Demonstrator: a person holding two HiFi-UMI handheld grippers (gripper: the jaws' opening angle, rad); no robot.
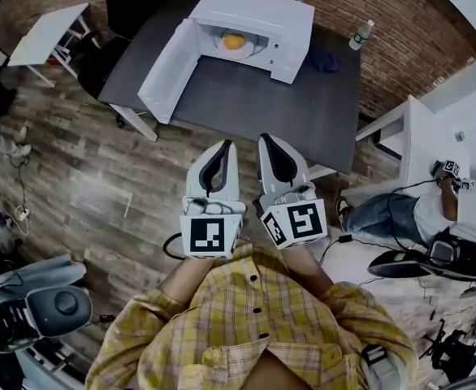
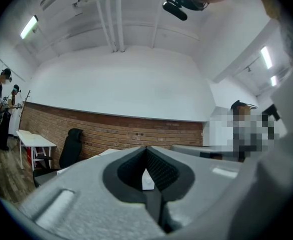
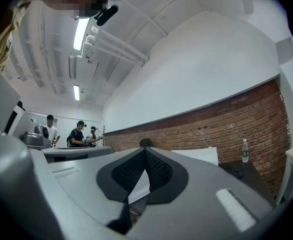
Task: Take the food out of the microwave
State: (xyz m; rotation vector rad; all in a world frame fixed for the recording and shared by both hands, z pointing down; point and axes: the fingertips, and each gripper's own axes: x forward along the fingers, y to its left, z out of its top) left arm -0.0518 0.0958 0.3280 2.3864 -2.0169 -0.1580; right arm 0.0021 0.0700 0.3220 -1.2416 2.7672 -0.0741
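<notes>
A white microwave (image 1: pixel 258 23) stands at the back of a dark table (image 1: pixel 303 112) with its door (image 1: pixel 166 67) swung open to the left. Inside, an orange piece of food (image 1: pixel 233 41) lies on a pale plate (image 1: pixel 254 49). Both grippers are held side by side close to the person's chest, short of the table's near edge and pointing toward it. The left gripper (image 1: pixel 224 146) is shut with nothing in it, its tips meeting in the left gripper view (image 2: pixel 146 150). The right gripper (image 1: pixel 266 140) is also shut and empty (image 3: pixel 145 151).
A water bottle (image 1: pixel 360 35) and a blue cloth (image 1: pixel 323 59) sit at the table's back right. A black chair (image 1: pixel 100 63) and a white side table (image 1: pixel 47 31) stand to the left. A white desk (image 1: pixel 429 132) and a seated person (image 1: pixel 400 214) are at the right.
</notes>
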